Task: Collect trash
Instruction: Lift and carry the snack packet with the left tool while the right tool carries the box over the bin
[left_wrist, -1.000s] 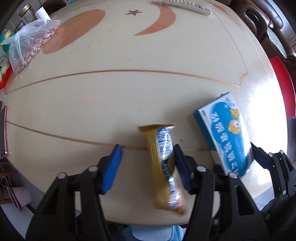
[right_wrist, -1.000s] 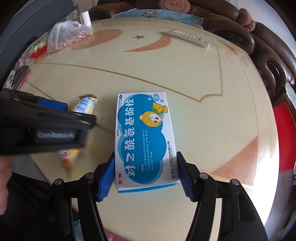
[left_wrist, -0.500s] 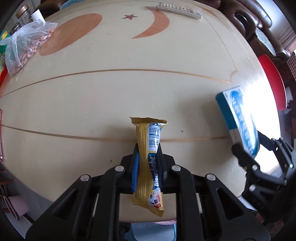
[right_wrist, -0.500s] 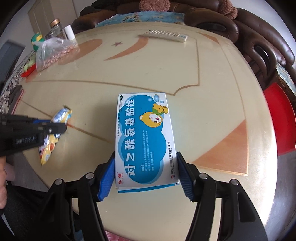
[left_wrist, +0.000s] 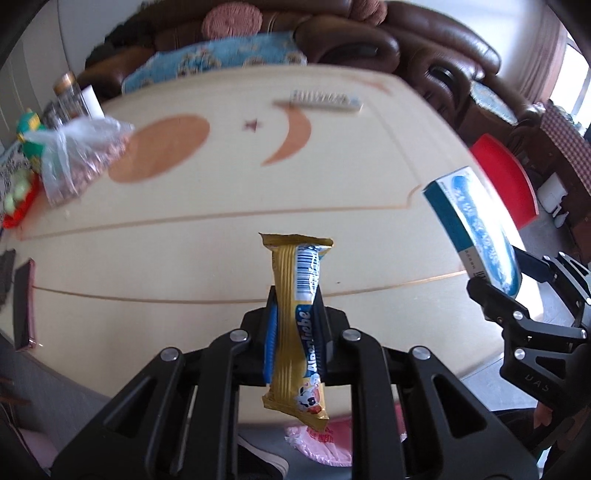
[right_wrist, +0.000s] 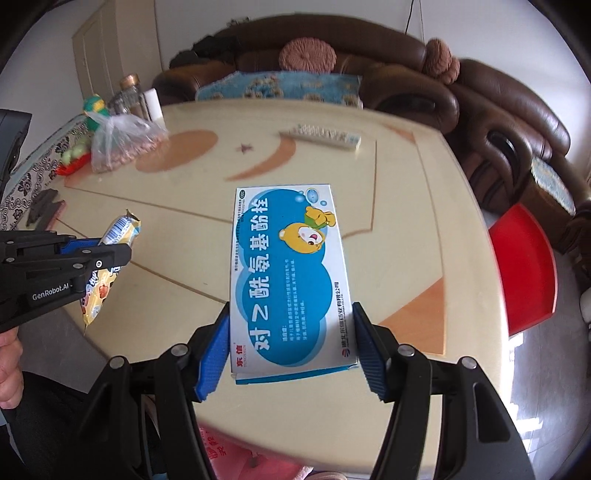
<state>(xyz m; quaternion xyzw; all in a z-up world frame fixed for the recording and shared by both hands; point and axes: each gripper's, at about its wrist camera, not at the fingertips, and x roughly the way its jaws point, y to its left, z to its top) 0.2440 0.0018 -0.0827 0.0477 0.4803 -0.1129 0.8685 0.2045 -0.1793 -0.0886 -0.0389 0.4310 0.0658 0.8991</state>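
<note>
The left gripper (left_wrist: 295, 334) was clamped on a gold snack wrapper (left_wrist: 299, 325), its 2 blue pads pressed against the wrapper's middle. The wrapper was held clear above the table (left_wrist: 221, 236), long axis running along the fingers, torn end pointing forward past the fingertips and the other end hanging back beneath the jaws. The right gripper (right_wrist: 291, 349) was clamped on a blue-and-white medicine box (right_wrist: 290, 280), gripped across its near end. The box's long axis extended straight ahead of the fingers, printed face up, also off the table. A pink bag (left_wrist: 325, 441) showed below the left gripper.
</note>
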